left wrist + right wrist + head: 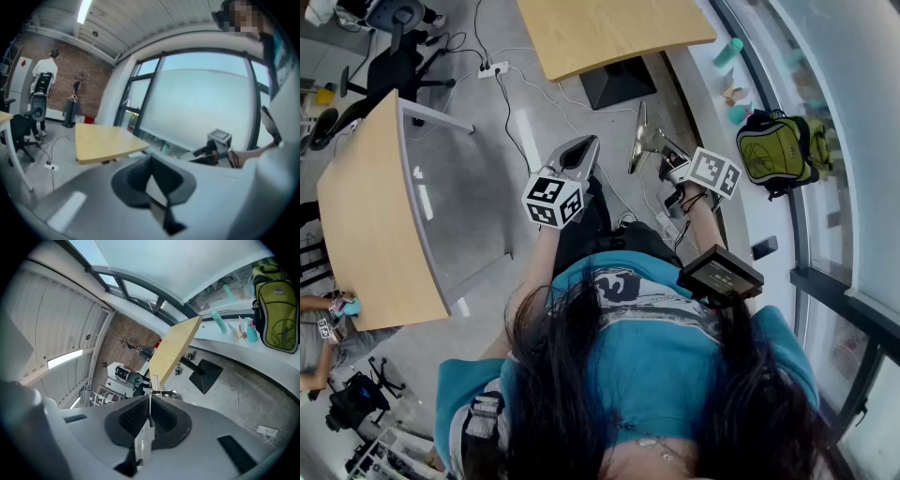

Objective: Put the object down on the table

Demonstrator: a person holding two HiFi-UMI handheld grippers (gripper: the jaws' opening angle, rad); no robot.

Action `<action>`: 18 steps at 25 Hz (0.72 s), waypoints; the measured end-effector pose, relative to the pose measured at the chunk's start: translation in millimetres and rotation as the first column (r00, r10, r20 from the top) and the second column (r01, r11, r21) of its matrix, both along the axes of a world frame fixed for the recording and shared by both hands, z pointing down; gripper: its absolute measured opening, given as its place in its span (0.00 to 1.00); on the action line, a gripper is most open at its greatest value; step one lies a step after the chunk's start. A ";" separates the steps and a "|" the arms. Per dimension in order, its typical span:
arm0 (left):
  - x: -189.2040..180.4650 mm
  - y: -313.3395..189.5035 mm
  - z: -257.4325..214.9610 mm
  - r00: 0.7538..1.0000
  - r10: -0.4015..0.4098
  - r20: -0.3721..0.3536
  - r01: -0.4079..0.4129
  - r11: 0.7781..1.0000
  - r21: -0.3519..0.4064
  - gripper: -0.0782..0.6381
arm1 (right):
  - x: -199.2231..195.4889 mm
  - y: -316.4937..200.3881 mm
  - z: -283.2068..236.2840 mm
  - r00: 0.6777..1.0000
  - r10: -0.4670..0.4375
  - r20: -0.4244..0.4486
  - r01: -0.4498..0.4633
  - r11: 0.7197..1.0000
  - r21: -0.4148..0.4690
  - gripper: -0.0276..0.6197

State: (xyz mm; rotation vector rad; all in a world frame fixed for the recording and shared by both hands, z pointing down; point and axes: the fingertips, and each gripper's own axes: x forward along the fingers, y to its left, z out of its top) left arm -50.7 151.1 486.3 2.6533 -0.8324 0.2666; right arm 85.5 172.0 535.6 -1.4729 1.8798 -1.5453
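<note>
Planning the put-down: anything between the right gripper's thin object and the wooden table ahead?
Nothing visible. The right gripper is shut on a thin object; only open floor with a cable lies before the wooden table, whose top shows bare.

Wearer: teal T-shirt (666, 356), grey-white print; long dark hair (553, 375). Both left gripper (581, 148) and right gripper (661, 150): grey shells, white cubes (553, 200) with black square markers.

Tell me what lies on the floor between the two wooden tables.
A white power strip with cables trailing from it, shown in the head view.
</note>
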 end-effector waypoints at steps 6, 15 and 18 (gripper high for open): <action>-3.1 -69.0 3.8 0.999 0.040 0.005 -0.040 0.999 -0.001 0.11 | -8.9 -69.8 -0.6 1.000 -0.007 -0.031 0.007 1.000 0.001 0.07; -28.1 -212.4 -14.2 0.997 0.077 -0.024 -0.077 0.997 0.009 0.11 | -40.1 -205.0 -14.8 0.999 0.023 -0.034 -0.024 1.000 -0.003 0.07; -34.3 -248.5 -12.4 0.995 0.091 -0.027 -0.091 0.996 0.006 0.11 | -44.7 -240.9 -16.4 0.998 0.039 -0.043 -0.040 0.999 -0.001 0.07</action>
